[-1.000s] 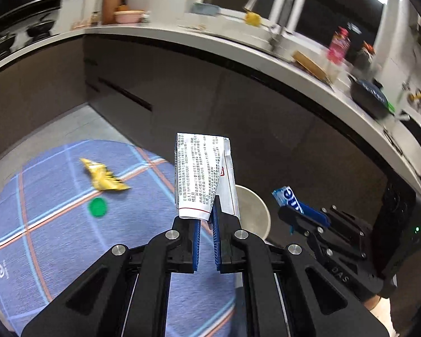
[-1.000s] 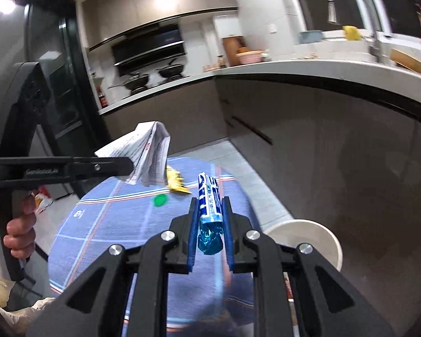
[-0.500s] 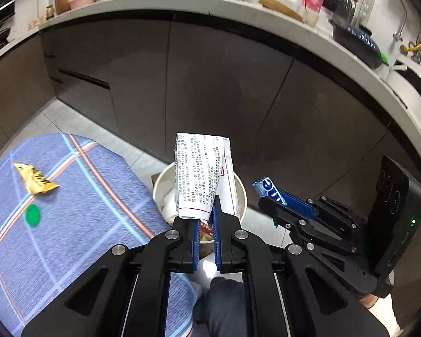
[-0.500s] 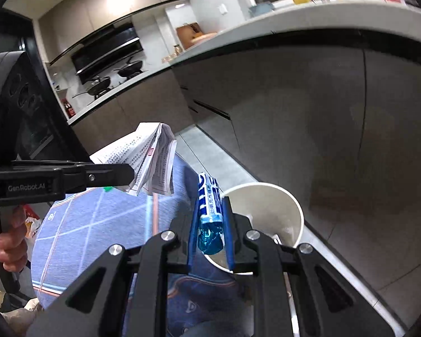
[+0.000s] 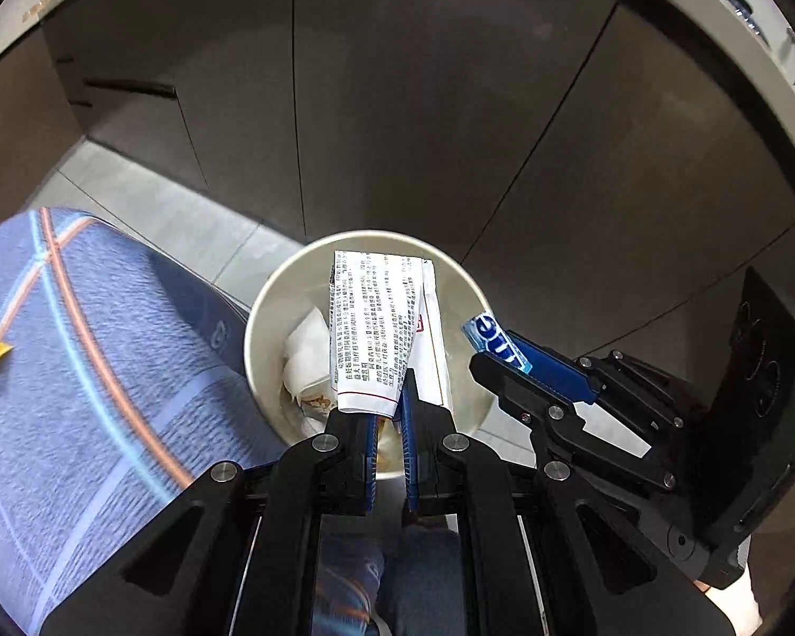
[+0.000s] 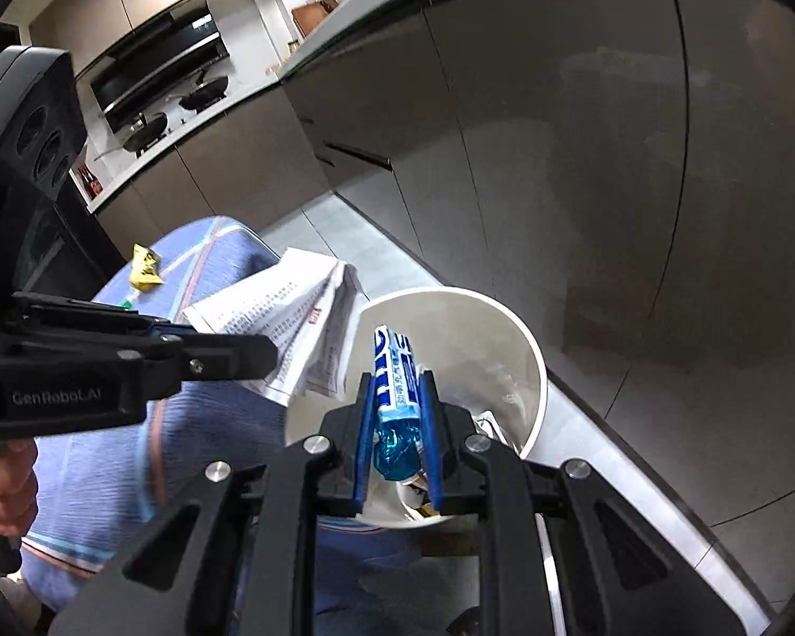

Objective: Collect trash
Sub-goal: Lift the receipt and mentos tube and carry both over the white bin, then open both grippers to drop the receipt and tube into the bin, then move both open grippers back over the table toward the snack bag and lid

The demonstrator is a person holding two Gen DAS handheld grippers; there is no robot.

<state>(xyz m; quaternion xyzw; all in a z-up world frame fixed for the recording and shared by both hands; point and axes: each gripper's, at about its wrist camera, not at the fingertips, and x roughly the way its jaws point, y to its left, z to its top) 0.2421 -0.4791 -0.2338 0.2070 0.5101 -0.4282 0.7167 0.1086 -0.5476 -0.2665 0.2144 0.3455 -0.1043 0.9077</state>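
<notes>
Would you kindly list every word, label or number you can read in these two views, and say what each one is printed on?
"GenRobot.AI": on the side of the left gripper, seen from the right wrist.
Folded printed leaflet: dense lines of small print, too small to read.
Blue wrapper: large white letters, partly cut off, and small print; not legible.
Blue tablecloth: a faint mark near its edge, unreadable.

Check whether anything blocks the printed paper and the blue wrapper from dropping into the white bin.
Nothing visible does. The folded printed paper and blue plastic wrapper hang over the open round white bin, which is unlidded and holds only loose trash.
</notes>
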